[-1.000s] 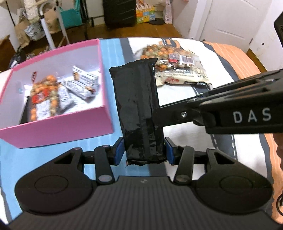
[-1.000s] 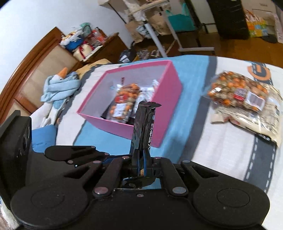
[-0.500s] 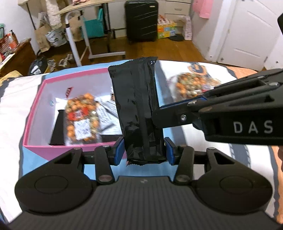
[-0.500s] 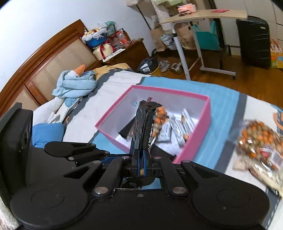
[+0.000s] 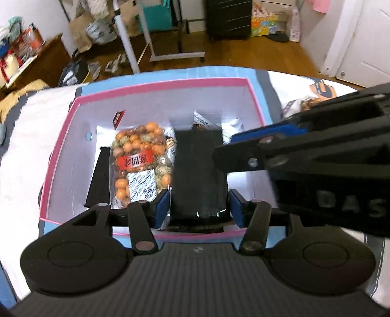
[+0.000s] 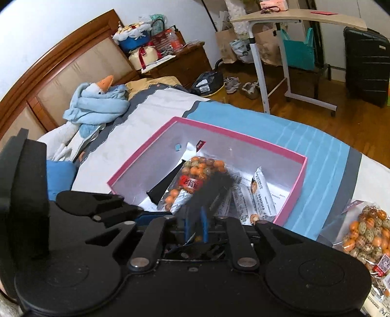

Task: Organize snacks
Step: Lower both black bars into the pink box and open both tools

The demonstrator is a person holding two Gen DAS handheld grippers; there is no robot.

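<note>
Both my grippers sit over the pink box (image 5: 61, 156), black snack pkt (image 5: 198, 170) between both. Left gripper (image 5: 198, 207) jaws just widened, gaps either side of pkt, so spread. Right gripper (image 6: 195, 225) jaws also just parted, pkt blurred between. Pkt's long axis runs fwd from the left jaws, box directly below. Left is nearer.

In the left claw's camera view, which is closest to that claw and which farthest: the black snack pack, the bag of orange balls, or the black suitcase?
1. Black snack pack: between the left claw's blue pads.
2. Bag of orange balls: just left, inside the pink box.
3. Black suitcase: across the room, on the floor.
</note>
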